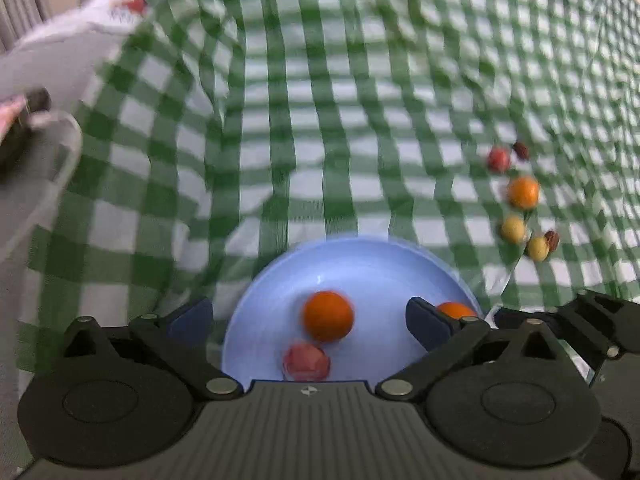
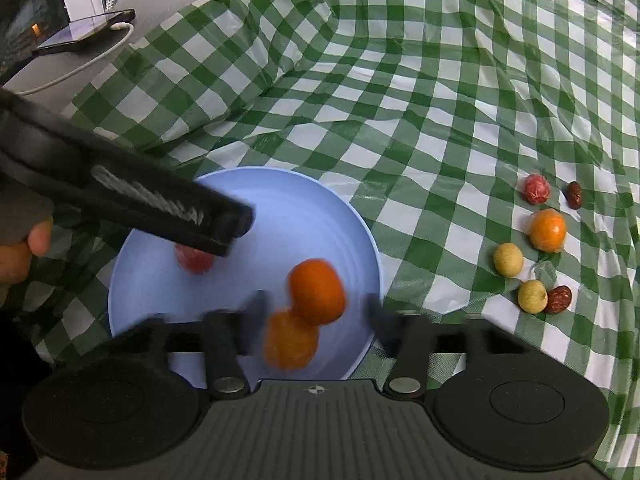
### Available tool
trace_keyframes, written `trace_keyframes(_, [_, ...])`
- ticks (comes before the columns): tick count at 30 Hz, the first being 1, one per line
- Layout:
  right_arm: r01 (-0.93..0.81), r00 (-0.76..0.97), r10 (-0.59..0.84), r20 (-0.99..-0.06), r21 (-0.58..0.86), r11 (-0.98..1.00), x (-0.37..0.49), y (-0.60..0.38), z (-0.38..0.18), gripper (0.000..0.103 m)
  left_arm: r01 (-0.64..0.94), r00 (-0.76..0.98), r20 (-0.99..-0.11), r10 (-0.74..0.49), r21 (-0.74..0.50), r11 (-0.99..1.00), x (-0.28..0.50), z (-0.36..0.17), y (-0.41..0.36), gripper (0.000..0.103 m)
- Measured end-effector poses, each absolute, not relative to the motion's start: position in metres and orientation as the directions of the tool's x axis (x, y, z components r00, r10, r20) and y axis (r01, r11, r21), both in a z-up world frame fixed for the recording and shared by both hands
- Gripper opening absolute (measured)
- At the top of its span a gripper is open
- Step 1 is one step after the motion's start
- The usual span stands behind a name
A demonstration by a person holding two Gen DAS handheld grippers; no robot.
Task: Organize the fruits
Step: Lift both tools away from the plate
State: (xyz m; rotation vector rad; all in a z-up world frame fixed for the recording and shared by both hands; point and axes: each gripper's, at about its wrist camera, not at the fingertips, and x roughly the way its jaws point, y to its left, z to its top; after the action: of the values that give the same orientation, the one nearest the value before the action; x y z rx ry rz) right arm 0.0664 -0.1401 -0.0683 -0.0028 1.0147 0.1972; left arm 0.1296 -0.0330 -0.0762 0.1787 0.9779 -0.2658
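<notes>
While both tools are hanging over the blue plate [image 2: 352,216], I am seeing my left gripper [image 1: 310,316] spread wide and my right gripper [image 2: 316,308] parted, neither gripping anything. Two oranges [image 2: 316,292] and what seems a blurred lychee [image 2: 194,262] are lying on the plate. At three o'clock, loose fruits [image 2: 548,230] are sitting on the checkered cloth [image 2: 400,80].

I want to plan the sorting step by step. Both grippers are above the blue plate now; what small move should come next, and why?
Probably swing the right gripper, open and empty, toward the orange on the checked cloth. The blue plate already holds two oranges and one red fruit, while six fruits lie loose to its right, on the right gripper's side.
</notes>
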Motion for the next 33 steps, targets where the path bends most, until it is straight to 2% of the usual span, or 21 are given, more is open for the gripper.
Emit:
trace_keyframes(3, [-0.165,0.512,0.161,-0.844,0.087,0.982,0.055,-0.14,-0.061,0.089,0.343,0.525,-0.838,-0.149,0.048,0.938,0.123,-0.068,-0.034,0.103])
trace_keyframes(14, [-0.101,0.546,0.136,-0.826,0.096,0.99,0.013,-0.135,-0.028,0.099,0.318,0.552,-0.821,-0.143,0.049,0.947,0.087,-0.039,-0.022,0.103])
trace_keyframes(33, [-0.075,0.636,0.053,-0.77,0.007,0.997,-0.031,-0.122,0.014,0.1,0.27,0.598,-0.793,-0.119,0.059,0.961,0.03,-0.012,0.0,0.103])
